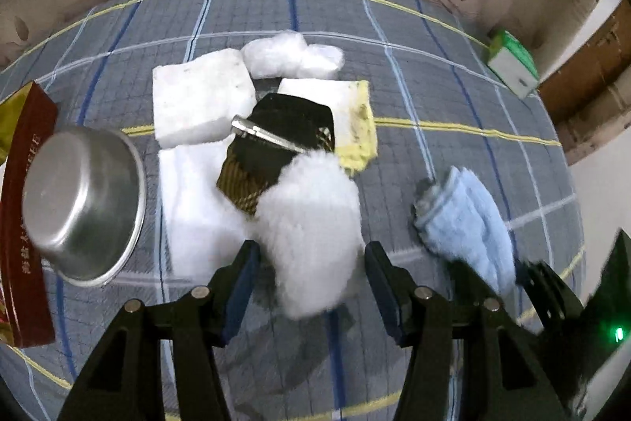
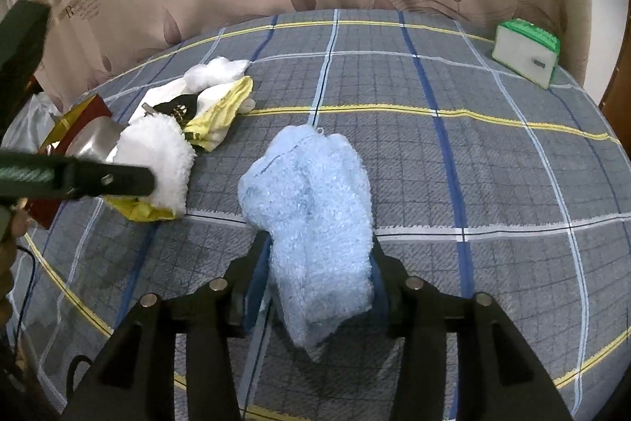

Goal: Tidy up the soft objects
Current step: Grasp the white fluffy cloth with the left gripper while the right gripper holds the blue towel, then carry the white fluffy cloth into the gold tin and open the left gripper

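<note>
Two grippers are seen above a checked bedspread. A fluffy white cloth is held between the jaws of the left gripper, which stand about half open and are closed on the cloth's sides – it hangs just above a pile of soft things: a white foam block, a dark woven pouch and a yellow-edged cloth. A steel bowl is seen to the left of the pile. A light blue towel is found between the jaws of the right gripper, partly parted – whether its pads press on it cannot be told. A green and white box is set well apart.
</note>
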A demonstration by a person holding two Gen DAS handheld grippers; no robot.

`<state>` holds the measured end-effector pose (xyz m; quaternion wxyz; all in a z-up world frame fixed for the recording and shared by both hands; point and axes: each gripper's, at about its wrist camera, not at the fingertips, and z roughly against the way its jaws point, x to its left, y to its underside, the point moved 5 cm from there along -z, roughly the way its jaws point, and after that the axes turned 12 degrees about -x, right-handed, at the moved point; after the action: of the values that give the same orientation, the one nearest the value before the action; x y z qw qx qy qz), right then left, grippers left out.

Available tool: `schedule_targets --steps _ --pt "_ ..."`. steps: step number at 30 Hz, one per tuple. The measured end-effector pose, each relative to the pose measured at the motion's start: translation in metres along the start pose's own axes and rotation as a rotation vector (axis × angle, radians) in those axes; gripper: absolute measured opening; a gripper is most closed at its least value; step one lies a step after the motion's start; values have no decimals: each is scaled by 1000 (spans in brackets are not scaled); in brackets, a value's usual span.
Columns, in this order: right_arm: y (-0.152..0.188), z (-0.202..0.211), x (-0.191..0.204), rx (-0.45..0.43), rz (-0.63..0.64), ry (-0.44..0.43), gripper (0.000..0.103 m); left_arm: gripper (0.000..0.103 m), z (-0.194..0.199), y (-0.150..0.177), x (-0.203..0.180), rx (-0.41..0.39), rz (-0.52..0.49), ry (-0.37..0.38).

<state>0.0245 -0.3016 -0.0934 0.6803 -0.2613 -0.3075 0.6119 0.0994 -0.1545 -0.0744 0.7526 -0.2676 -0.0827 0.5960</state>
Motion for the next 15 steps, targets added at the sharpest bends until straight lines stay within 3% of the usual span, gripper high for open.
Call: schedule_targets --steps 5,6,8,11,15 --pt "2 0 2 -6 5 -7 47 55 -7 -1 -6 -36 -41 -63" --pt "2 0 2 -6 1 -8 47 45 -6 0 -7 -46 -57 -69" --pt "3 0 1 -8 -4 -13 48 35 -4 1 -8 -59 -86 -71" --pt "3 0 1 -9 -7 -17 51 25 5 3 -7 -68 -96 -23" --pt "3 0 4 -13 -3 -21 54 24 22 13 -6 -60 -116 19"
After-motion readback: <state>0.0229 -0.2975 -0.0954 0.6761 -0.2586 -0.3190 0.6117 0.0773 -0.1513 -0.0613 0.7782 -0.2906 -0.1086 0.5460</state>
